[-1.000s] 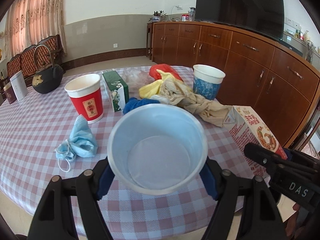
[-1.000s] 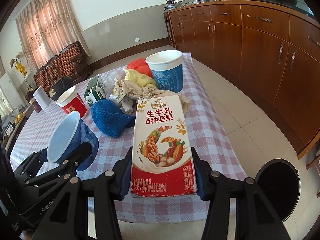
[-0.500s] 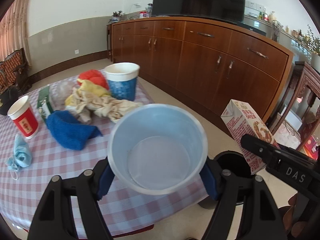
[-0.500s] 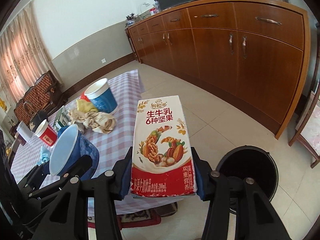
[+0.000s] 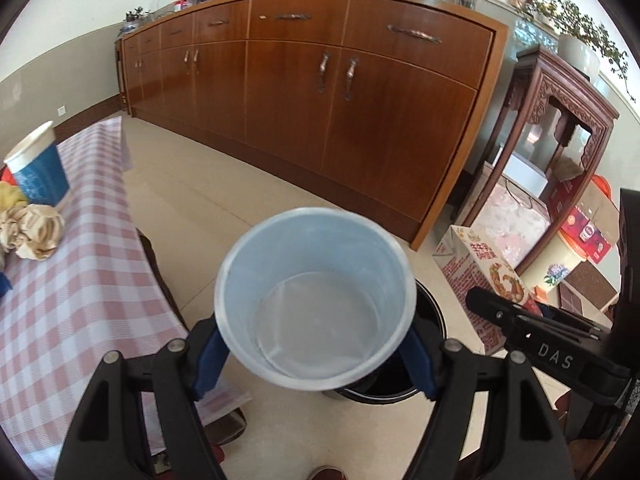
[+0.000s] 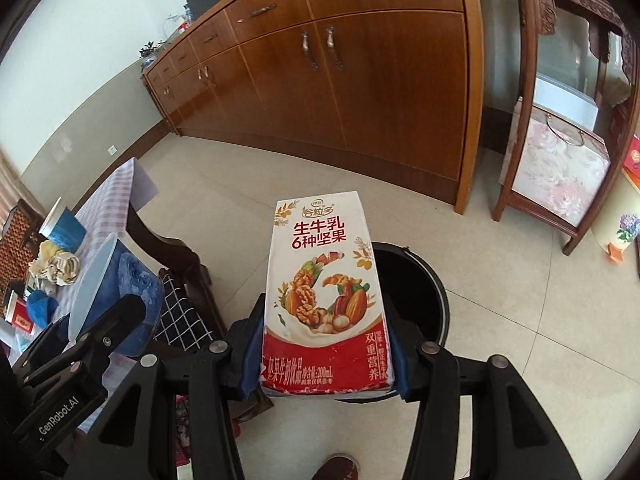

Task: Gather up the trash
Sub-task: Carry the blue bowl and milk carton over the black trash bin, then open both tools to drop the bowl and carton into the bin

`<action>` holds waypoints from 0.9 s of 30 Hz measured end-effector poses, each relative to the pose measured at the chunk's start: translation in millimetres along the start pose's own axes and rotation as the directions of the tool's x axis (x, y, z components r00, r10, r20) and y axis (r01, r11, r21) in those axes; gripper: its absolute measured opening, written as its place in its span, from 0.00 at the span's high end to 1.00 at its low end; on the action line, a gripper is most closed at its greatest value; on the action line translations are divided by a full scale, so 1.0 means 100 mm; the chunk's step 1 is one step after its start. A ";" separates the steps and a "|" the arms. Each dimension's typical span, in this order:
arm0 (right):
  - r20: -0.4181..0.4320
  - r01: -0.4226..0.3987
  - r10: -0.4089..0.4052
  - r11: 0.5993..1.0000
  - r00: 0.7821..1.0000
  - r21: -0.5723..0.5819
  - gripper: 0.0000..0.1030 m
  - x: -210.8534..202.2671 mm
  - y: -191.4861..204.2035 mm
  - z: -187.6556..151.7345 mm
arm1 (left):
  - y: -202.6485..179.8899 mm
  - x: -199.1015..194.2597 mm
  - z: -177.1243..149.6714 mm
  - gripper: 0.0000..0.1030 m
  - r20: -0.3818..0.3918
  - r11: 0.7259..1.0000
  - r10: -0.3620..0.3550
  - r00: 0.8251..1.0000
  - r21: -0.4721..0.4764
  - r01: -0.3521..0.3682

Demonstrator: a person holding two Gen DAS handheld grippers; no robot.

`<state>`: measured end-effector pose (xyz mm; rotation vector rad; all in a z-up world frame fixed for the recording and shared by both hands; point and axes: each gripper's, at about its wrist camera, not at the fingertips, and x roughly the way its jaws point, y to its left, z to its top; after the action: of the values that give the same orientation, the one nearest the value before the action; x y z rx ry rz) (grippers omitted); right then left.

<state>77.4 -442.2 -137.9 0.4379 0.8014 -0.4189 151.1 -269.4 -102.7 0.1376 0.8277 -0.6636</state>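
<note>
Left gripper (image 5: 314, 354): black two-finger frame with blue pads (image 5: 208, 360), pitched downward toward the floor. Jaws set wide, pads pressed against both sides of a pale blue cup (image 5: 314, 304) held mouth toward the camera.

Right gripper (image 6: 322, 354): same build, pitched downward alike. Jaws at a middling spread, blue pads (image 6: 250, 354) clamped on the two narrow sides of a milk carton (image 6: 326, 292), near its base, printed face up.

Relative position: the two grippers are side by side, left beside right, each visible at the edge of the other's view.
</note>
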 end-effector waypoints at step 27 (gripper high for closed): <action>-0.284 0.060 -0.004 0.980 0.959 0.189 0.48 1.35 -0.90 0.01 | -0.38 1.36 -0.27 0.25 -0.292 0.997 -0.073 0.954 -0.037 0.065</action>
<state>116.2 -543.5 -259.2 0.6797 1.0501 -0.4736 177.4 -356.2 -213.9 0.1866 1.1316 -0.7073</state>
